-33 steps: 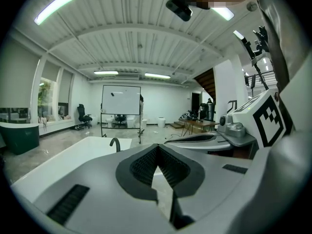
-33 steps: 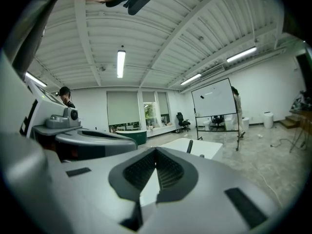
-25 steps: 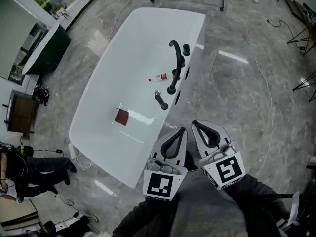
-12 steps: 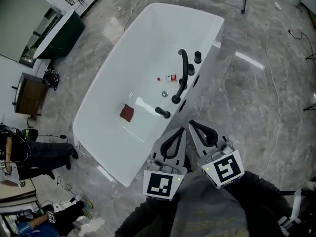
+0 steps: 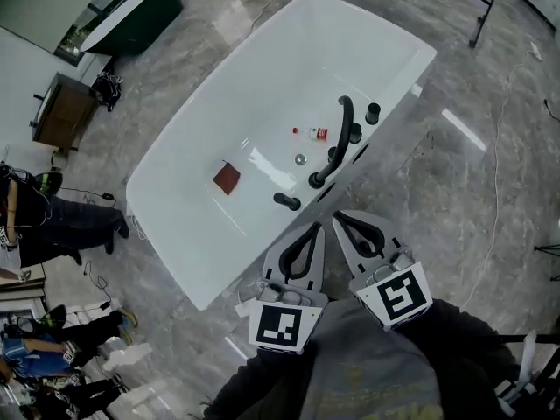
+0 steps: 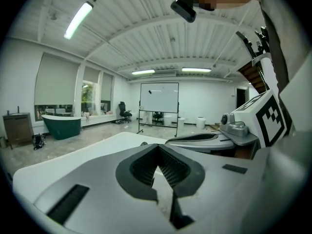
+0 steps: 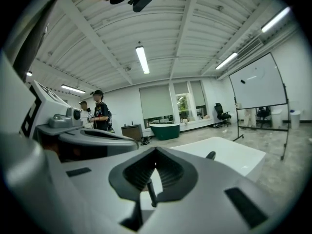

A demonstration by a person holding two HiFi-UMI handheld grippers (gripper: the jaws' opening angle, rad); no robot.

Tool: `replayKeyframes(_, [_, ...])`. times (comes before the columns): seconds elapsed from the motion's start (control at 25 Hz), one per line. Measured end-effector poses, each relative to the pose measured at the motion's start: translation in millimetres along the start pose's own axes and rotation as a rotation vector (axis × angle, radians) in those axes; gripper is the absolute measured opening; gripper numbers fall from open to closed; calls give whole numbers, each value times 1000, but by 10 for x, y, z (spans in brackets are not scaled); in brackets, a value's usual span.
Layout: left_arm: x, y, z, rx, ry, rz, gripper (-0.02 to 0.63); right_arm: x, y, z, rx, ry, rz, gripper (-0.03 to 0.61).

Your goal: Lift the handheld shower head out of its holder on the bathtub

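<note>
The white bathtub lies slantwise in the head view. On its near right rim stand black fittings: a tall curved spout, two knobs and a short black handheld shower head lying in its holder at the rim. My left gripper and right gripper are side by side just below the rim, a little short of the shower head, both shut and empty. In the left gripper view the left gripper points over the tub. In the right gripper view the right gripper does too, with a black fitting tip beyond it.
Inside the tub lie a red square, a small bottle and the drain. A dark green tub and a brown cabinet stand at the far left. A person is at the left edge. Cables cross the marble floor.
The view has swung round the tub: the tub and its fittings now sit further right and lower in the picture, nearer the grippers. Both grippers stay shut, side by side.
</note>
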State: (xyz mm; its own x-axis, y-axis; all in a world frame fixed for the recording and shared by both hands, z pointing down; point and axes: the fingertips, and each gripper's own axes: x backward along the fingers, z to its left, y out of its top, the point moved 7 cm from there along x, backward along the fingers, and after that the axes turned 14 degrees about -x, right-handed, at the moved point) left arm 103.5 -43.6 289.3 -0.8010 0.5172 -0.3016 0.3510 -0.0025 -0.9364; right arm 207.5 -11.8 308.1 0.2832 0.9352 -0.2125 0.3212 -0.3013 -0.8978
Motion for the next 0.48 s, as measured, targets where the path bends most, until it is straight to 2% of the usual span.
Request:
replayKeyframes(0.28, [170,-54,127,87,211,40,2,-299,112,87,56,191,56,5])
replayKeyframes(0.48, [371,-213,385,129,326,42,2,-574,55,320,100,285,85,5])
